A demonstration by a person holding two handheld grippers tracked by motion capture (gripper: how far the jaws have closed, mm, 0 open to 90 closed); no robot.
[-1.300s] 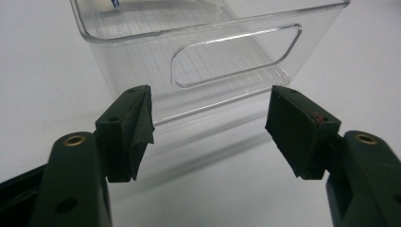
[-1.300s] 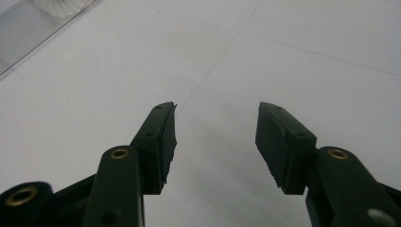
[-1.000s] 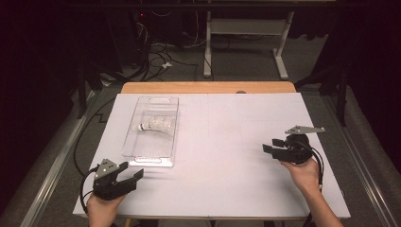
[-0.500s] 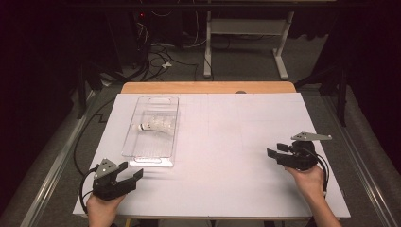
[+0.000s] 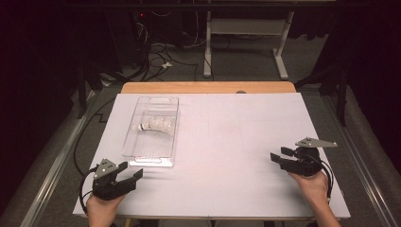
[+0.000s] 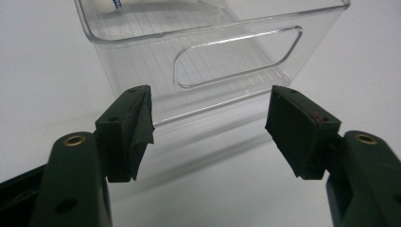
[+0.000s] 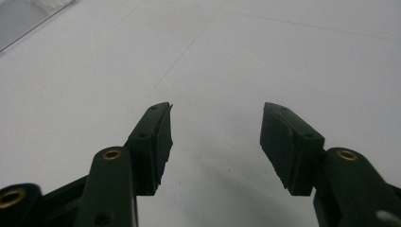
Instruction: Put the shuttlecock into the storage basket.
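Left tool [image 6: 208, 127] is released near the tabletop's [image 5: 227, 142] front-left corner; the clear bin [image 6: 213, 52] seems light, stiff, slippery; grasp its handle cutout.

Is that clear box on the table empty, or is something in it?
Not empty. The clear box holds a white shuttlecock lying on its side, near the far end.

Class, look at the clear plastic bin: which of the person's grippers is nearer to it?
Left. The left gripper sits just off the clear plastic bin's near end; the right gripper is far across the table.
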